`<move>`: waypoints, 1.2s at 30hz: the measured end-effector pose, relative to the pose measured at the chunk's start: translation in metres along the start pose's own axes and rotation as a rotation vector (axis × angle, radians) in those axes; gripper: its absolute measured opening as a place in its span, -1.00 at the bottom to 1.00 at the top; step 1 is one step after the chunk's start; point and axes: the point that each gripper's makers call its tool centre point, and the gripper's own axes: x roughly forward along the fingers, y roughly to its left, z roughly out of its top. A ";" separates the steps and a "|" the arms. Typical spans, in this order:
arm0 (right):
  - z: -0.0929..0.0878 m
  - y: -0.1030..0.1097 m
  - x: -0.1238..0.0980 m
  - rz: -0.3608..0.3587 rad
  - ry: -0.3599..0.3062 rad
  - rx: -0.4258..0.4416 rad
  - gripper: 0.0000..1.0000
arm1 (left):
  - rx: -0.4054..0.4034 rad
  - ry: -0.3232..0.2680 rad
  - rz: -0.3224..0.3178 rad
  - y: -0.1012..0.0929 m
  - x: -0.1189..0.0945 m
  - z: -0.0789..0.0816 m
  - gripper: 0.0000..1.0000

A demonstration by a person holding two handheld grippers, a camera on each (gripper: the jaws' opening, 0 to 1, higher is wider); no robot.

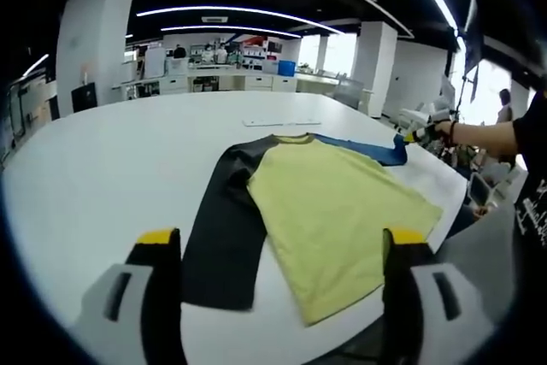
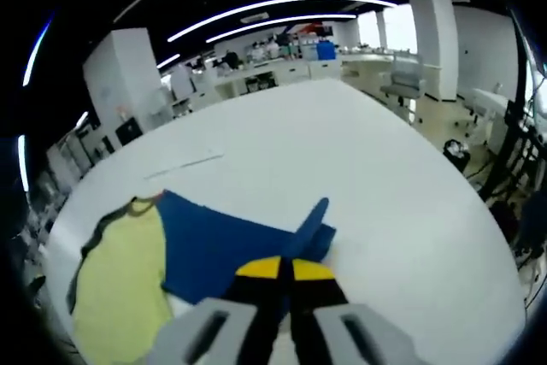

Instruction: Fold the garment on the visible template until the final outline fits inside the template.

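The garment (image 1: 329,211) lay spread flat on the white counter (image 1: 120,168), near the edge closest to the person. It was a long-sleeved shirt with a yellow-green body, one black sleeve (image 1: 224,228) stretched along its side and one blue sleeve (image 2: 231,250) reaching out on the other side. It looked like thin, soft knit cloth: light, limp, with no stiffness of its own, so it would likely sag and drag wherever it was not held, and slide easily over the smooth counter. The sensible places to take hold seemed to be edges and ends, such as a cuff, a hem corner or a shoulder seam, pinching a single layer.

The right gripper (image 2: 285,269) had its yellow-tipped jaws drawn together on the cuff end of the blue sleeve, a fold of which stood up just past the tips. The left gripper (image 1: 282,250) hung above the counter edge with its jaws wide apart, holding nothing, the shirt's hem lying between them in the left gripper view.

By count: one garment, two sleeves, two grippers. A thin pale strip (image 1: 282,122) lay on the counter beyond the collar; it may have been part of the template, but it was too small to tell, and no template outline could be made out.
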 end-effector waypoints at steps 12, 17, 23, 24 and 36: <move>0.009 0.049 0.008 0.055 0.024 -0.031 -1.00 | 0.006 0.010 -0.018 -0.003 0.002 -0.001 0.97; 0.013 0.069 0.018 0.086 0.053 -0.065 -1.00 | 0.007 0.013 -0.022 -0.005 0.002 -0.002 0.96; 0.018 0.092 0.028 0.127 0.070 -0.102 -1.00 | 0.004 0.007 -0.019 -0.003 0.001 -0.001 0.96; 0.020 0.094 0.030 0.132 0.073 -0.105 -1.00 | 0.003 0.006 -0.018 -0.002 0.000 -0.001 0.95; 0.032 0.154 0.042 0.238 0.080 -0.153 -1.00 | -0.001 -0.001 -0.016 -0.002 0.000 0.000 0.93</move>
